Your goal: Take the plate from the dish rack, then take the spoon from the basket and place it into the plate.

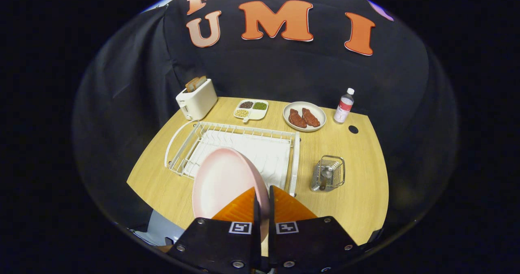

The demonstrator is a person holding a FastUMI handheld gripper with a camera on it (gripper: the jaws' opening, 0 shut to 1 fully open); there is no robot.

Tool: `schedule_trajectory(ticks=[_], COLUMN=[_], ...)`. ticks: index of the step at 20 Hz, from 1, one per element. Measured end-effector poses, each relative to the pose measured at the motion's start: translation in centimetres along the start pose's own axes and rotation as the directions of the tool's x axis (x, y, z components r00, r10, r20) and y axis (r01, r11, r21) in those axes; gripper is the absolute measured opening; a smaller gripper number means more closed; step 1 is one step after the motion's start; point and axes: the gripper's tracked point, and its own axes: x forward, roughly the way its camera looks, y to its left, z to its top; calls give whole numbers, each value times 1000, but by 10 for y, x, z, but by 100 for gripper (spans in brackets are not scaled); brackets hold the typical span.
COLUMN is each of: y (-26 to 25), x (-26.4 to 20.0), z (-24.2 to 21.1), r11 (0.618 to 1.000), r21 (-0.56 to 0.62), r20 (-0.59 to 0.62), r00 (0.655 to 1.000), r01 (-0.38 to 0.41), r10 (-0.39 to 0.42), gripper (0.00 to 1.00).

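Observation:
A pale pink plate (221, 182) is held on edge, its rim pinched between my two orange fingers (239, 209). My gripper (263, 190) is shut on the plate, which hangs above the near end of the white wire dish rack (243, 144). Off to the right of the rack stands a small wire basket (329, 173) on the wooden table (357, 184). A metal spoon (325, 174) lies inside the basket, bowl end up.
At the back of the table stand a white toaster (197, 99) with bread, a divided dish of beans (251, 108), a plate with two pieces of meat (304, 117) and a small bottle (344, 105). A dark hole (353, 129) sits near the bottle.

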Motion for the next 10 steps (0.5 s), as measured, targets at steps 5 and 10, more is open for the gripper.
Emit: schedule_trajectory(ticks=[5, 10], y=[-14, -20], x=[21, 48], z=[-63, -118], r11=[996, 977], r21=[78, 186], r20=[-52, -100], r00=[998, 987], r01=[-39, -103], r10=[44, 123], gripper=[7, 7])
